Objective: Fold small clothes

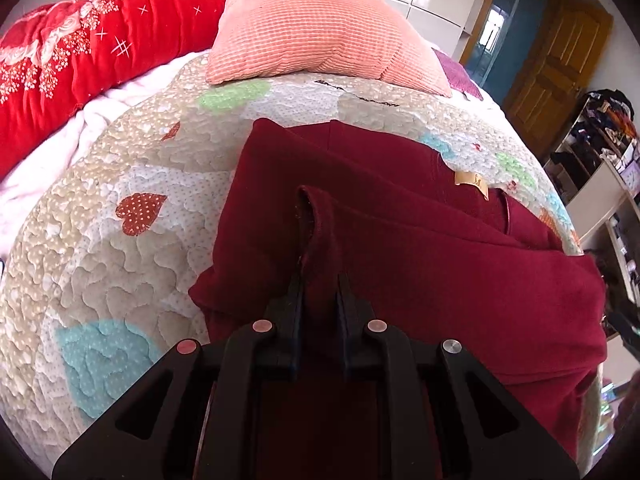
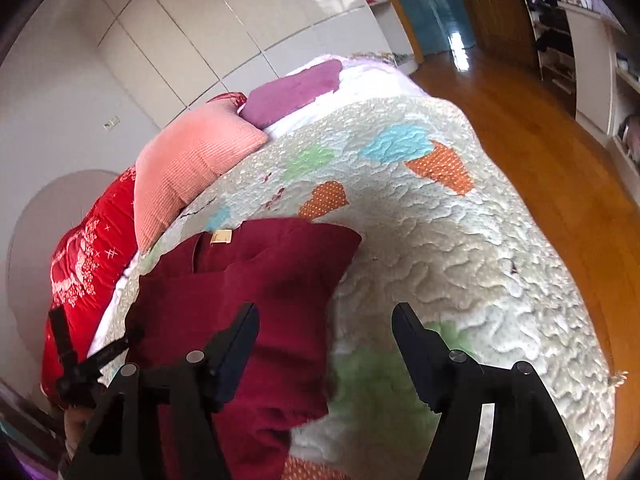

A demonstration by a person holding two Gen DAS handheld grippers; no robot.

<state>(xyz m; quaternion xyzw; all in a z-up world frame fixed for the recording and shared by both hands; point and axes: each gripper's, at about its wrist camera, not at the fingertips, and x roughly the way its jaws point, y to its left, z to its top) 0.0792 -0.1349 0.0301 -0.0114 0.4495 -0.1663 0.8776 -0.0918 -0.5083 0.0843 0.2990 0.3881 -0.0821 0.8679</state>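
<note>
Floor (image 2: 532, 152) only in right wrist view

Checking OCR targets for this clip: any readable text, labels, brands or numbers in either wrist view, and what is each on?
None can be read.
Tan tag at the neck of the dark red garment: one small mark, too blurred to read.
Dark line of print on the quilt near the pink pillow: smeared, unreadable.
Marking on the black device at the left edge of the right wrist view: too small to read.
</note>
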